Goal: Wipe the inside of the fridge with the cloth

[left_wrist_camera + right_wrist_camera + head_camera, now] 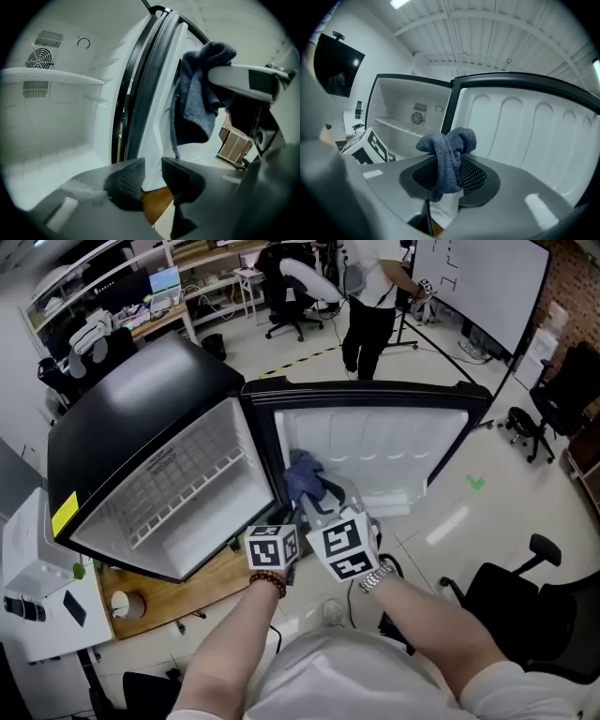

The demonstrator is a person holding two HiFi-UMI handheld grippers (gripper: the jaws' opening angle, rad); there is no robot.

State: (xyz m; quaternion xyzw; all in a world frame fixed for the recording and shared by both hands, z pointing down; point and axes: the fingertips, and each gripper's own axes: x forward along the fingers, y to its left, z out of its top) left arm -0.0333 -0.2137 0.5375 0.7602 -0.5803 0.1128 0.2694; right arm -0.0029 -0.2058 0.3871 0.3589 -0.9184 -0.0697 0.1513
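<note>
A small black fridge point(141, 418) stands with its door point(375, 456) swung wide to the right. In the left gripper view its white interior point(51, 117) shows a shelf point(51, 75) and a fan grille. The dark blue cloth point(302, 476) is pinched in my right gripper point(323, 498), at the hinge side between cabinet and door. The right gripper view has the cloth point(447, 150) bunched between the jaws of the right gripper point(447, 176), hanging over them. Just left of it, my left gripper point(152, 180) has a narrow gap between its jaws and holds nothing. The cloth point(197, 98) hangs ahead of it, to the right.
The fridge rests on a wooden table point(178, 592), with a white device point(37, 587) to its left. A person point(370, 296) stands behind the fridge near a whiteboard point(478, 282). Office chairs point(525, 596) stand at the lower right and further back.
</note>
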